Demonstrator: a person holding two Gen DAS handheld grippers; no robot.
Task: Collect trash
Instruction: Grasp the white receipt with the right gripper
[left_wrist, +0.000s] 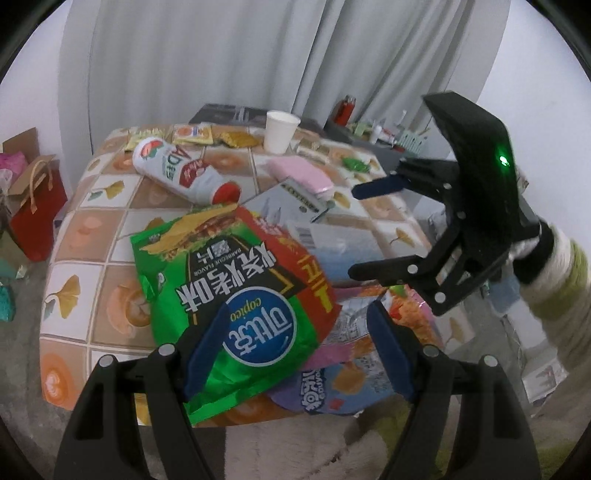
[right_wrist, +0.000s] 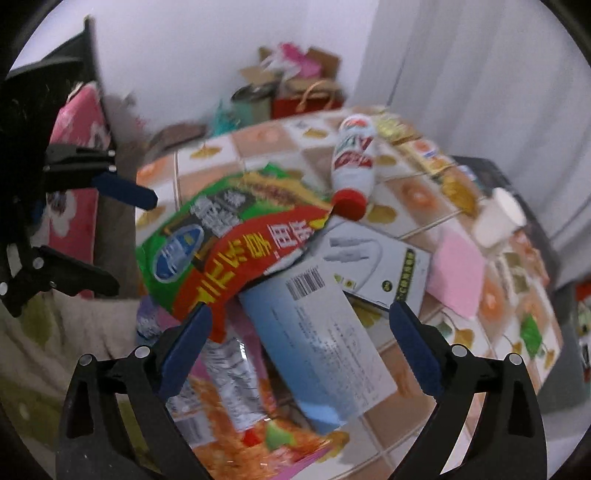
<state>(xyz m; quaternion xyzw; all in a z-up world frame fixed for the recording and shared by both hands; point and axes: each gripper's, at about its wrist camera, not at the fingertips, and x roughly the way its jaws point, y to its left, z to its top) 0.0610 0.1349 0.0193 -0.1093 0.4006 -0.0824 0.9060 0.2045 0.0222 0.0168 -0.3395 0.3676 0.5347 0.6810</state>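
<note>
A: Where does the trash lie?

B: Heaped at the near edge of the tiled table (left_wrist: 92, 229). In the left wrist view the green and red chip bag (left_wrist: 236, 295) fills the lower centre, lying on top of a pale blue box (left_wrist: 340, 251) and an orange snack wrapper (right_wrist: 258, 435). A white drink bottle with a red cap (left_wrist: 177, 170) lies on its side higher up, and a paper cup (left_wrist: 280, 131) stands near the top centre.

A: And the claws?

B: The left gripper (left_wrist: 295, 354) is released, its blue fingers spread to either side of the bag's near end; I cannot say the pads press on it. The right gripper (right_wrist: 299, 350) is wide too and holds nothing, hanging above the blue box with the picture badly blurred.

A: So the step in hand?

B: Probably taking hold of the chip bag. It looks slick and puffy, so I'd bite on the crimped end, not the belly, and clench fully before lifting.

A: Any risk?

B: The bag overlaps the box and wrapper; dragging it could sweep them off the edge. Lift straight up, and keep the right claw clear of the left.
</note>
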